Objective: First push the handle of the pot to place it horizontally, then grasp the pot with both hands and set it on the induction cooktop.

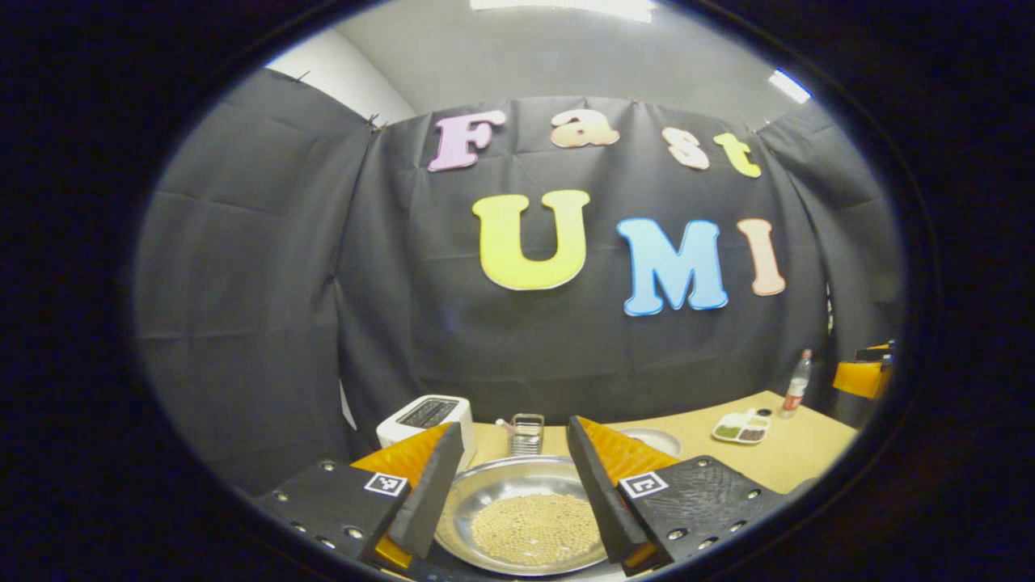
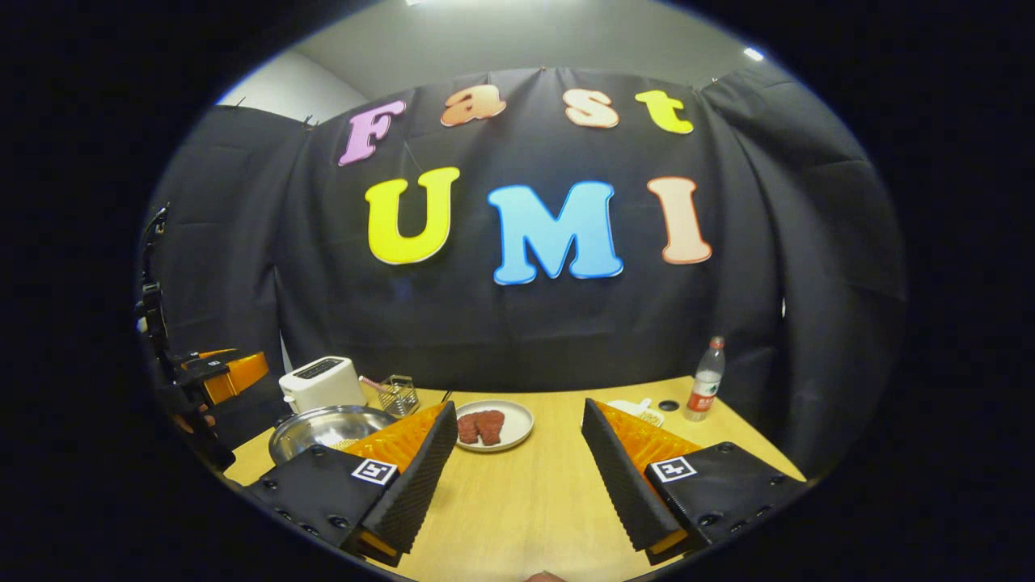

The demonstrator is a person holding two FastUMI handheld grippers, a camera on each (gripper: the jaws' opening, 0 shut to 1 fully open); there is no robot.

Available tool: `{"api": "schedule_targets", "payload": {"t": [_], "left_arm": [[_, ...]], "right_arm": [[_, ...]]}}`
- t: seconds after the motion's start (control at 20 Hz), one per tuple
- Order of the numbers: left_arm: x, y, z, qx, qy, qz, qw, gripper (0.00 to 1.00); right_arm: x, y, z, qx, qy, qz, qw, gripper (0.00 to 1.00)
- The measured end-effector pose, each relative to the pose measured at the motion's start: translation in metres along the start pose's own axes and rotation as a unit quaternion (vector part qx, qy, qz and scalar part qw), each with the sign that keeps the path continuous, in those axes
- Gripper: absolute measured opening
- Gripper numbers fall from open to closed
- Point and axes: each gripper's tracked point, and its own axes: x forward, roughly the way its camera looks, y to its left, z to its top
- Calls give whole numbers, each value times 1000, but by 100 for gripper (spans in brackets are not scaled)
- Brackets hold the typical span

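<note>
Hovering with jaws spread, the left gripper [image 1: 508, 493] frames the pot [image 1: 525, 513] near the tabletop's left edge; the right gripper [image 2: 517, 477] also gapes. Handle-pushing seems next.

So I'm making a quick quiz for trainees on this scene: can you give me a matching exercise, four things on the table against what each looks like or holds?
Things:
1. pot
2. toaster
3. plate
4. bottle

Descriptions:
A. white, slots on top
B. clear, red cap, standing upright
C. silvery metal, pale yellow grains inside
D. white, round, holds red slices

Pairs: 1-C, 2-A, 3-D, 4-B
</note>
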Motion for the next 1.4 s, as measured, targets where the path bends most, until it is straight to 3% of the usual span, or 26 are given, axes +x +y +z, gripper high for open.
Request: {"api": "schedule_targets", "payload": {"t": [0.35,0.4,0.5,0.6,0.75,1.0,1.25,1.3,1.35,1.4], "left_arm": [[-79,-90,49,-3,-42,-40,998,80],[-91,-96,50,-1,-45,-41,998,76],[-117,-106,53,2,-54,-44,998,82],[-138,-120,58,1,-63,-48,997,82],[-166,-134,64,5,-74,-48,996,76],[-207,-150,78,1,-90,-69,994,79],[-227,-137,82,10,-99,-80,992,76],[-230,-133,82,9,-100,-80,992,76],[-231,-129,82,5,-102,-80,992,79],[-233,-124,81,3,-101,-81,992,76]], "right_arm": [[-70,-64,14,6,-33,-6,999,98],[-80,-72,17,8,-36,-8,999,98],[-100,-86,21,10,-45,-9,999,98],[-120,-97,28,4,-56,-6,998,98],[-150,-114,37,-21,-72,-15,997,97],[-185,-110,39,-17,-76,-22,997,97],[-191,-100,38,-14,-72,-33,997,97],[-193,-96,42,-9,-75,-35,996,92],[-196,-94,45,-6,-79,-38,996,92],[-198,-91,46,-6,-81,-38,996,92]]}}
